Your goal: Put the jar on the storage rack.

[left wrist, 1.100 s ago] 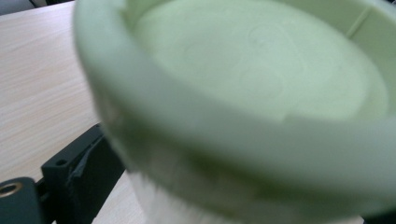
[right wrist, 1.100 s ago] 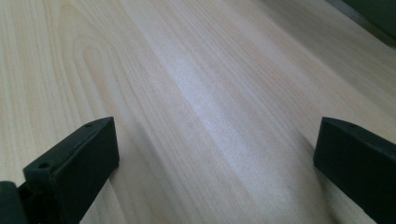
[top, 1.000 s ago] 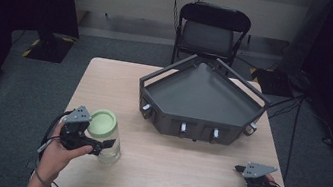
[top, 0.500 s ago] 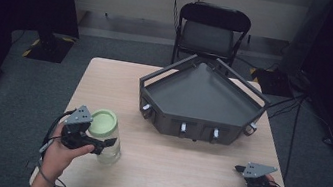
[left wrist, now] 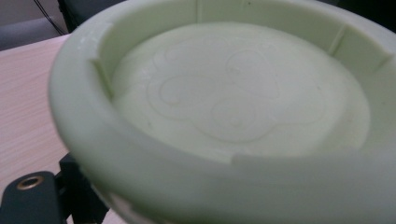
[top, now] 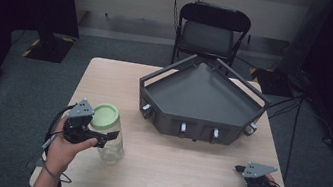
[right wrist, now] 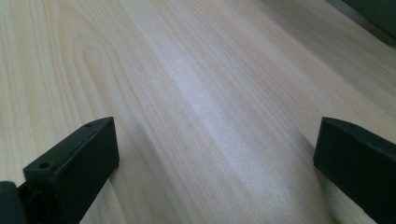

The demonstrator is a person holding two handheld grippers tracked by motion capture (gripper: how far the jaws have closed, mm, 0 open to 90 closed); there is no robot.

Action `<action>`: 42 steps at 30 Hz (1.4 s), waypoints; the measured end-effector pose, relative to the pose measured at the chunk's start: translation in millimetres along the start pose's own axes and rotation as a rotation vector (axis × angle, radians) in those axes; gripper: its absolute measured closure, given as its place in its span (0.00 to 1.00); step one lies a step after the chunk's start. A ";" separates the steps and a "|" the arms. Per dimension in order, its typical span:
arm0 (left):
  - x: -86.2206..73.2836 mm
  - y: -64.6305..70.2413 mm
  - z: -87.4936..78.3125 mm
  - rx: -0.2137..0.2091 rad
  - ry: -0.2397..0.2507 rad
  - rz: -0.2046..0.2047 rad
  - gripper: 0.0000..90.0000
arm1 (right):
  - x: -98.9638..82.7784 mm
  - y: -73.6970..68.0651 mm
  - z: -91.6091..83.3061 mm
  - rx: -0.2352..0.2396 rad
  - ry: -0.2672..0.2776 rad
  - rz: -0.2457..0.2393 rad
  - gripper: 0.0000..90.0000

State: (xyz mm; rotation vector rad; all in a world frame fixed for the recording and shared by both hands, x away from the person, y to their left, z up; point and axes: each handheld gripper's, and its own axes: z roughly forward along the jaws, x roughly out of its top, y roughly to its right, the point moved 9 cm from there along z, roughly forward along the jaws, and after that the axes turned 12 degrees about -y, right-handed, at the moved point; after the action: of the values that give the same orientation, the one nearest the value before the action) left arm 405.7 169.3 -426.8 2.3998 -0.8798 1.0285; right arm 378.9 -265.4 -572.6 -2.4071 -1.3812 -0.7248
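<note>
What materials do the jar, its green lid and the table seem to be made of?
The jar looks like clear glass or plastic: the table shows through it. Its green lid seems matte moulded plastic, with ribs inside the rim and a faint raised outline. The table looks like pale wood or a wood-grain laminate, with a soft sheen.

Dim room; grey carpet [top: 11,99]; black folding chair [top: 212,32] behind wooden table [top: 181,177]

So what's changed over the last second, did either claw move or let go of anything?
Nothing visibly changed. The left claw is at the clear jar with the green lid, as it was a second ago. The right claw rests open on the table as before; the grey tray hasn't shifted.
</note>
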 end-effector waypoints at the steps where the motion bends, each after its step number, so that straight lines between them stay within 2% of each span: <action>1: 3.7 1.2 0.5 -0.004 0.002 -0.005 0.12 | 0.0 0.0 0.0 0.000 0.000 0.000 0.00; 3: 12.9 3.8 2.1 -0.003 0.001 -0.006 0.12 | 0.0 0.0 0.0 0.000 0.000 0.001 0.00; 7: 21.5 7.1 4.0 -0.006 -0.001 -0.001 0.12 | -0.1 -0.1 0.0 -0.001 0.000 0.002 0.00; 10: 34.8 13.3 6.6 -0.022 -0.005 0.009 0.12 | -0.1 -0.1 -0.1 -0.002 0.000 0.003 0.00; 15: 47.8 18.8 11.3 -0.035 -0.010 0.014 0.12 | -0.2 -0.1 -0.1 -0.003 0.001 0.005 0.00; 29: 76.2 31.4 32.6 -0.071 -0.008 0.017 0.12 | -0.3 -0.3 -0.2 -0.003 0.000 0.007 0.00; 38: 96.6 42.6 43.2 -0.089 -0.001 0.044 0.12 | -0.4 -0.3 -0.2 -0.003 0.000 0.008 0.00; 42: 104.1 47.6 48.5 -0.091 -0.017 0.061 0.12 | -0.4 -0.3 -0.2 -0.004 0.000 0.008 0.00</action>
State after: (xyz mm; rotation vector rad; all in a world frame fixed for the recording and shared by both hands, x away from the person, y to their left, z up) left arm 453.8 66.3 -376.3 2.3220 -0.9900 0.9703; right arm 378.4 -265.6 -572.6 -2.4138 -1.3712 -0.7262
